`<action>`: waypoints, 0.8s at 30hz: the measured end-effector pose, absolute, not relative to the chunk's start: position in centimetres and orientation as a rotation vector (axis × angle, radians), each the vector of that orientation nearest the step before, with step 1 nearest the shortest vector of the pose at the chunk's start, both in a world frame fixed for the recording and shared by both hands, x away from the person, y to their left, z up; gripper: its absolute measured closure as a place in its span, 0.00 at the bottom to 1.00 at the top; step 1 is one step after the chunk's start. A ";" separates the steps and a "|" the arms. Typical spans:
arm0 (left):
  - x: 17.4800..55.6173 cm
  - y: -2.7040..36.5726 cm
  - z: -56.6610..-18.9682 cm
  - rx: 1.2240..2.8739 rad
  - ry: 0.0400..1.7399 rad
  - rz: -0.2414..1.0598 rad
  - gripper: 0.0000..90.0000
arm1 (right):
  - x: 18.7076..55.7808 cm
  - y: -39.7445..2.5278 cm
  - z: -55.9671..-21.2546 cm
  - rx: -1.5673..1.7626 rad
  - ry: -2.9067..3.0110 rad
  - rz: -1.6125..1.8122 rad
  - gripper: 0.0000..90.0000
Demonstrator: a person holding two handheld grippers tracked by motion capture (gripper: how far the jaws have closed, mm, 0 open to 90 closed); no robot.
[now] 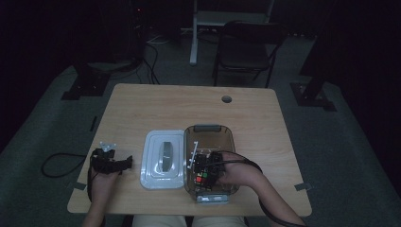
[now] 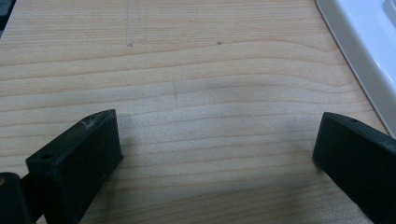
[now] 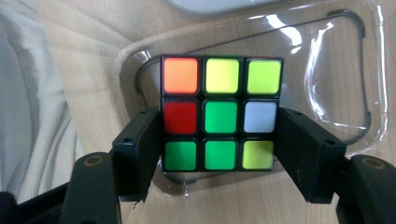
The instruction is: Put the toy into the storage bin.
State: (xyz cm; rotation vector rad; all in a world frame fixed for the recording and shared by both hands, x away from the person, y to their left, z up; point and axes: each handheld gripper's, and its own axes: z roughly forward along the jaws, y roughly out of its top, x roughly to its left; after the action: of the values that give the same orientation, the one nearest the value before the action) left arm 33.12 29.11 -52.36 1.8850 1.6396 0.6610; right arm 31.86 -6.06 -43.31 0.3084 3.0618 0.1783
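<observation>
A colour cube (image 3: pixel 222 114) with green, yellow, red, orange and white stickers sits between the jaws of my right gripper (image 3: pixel 219 137), which press on both its sides. It hangs low inside a clear plastic container (image 3: pixel 369 70). In the high view the right gripper (image 1: pixel 204 171) and cube (image 1: pixel 202 178) are in the near half of that container (image 1: pixel 210 128). The container's white lid (image 1: pixel 163 158) lies flat just to its left. My left gripper (image 1: pixel 124 163) rests on the table left of the lid, its jaws wide apart (image 2: pixel 217 149) over bare wood, with the lid's edge (image 2: pixel 369 51) at the right.
The wooden table (image 1: pixel 189 104) has a cable hole (image 1: pixel 226 99) near its far edge. A folding chair (image 1: pixel 246 47) and stand legs are on the floor behind. A cable (image 1: pixel 56 165) loops on the floor at the left. Pale fabric (image 3: pixel 28 93) lies beyond the table's near edge.
</observation>
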 end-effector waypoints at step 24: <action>33.1 29.1 -52.4 1.887 1.638 0.660 0.02 | 32.0 -10.1 -40.9 0.571 2.902 0.684 0.17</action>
State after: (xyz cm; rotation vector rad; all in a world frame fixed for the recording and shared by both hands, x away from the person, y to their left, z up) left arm 33.12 29.11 -52.36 1.8867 1.6378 0.6604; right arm 31.98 -10.13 -40.94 0.5711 2.9018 0.6843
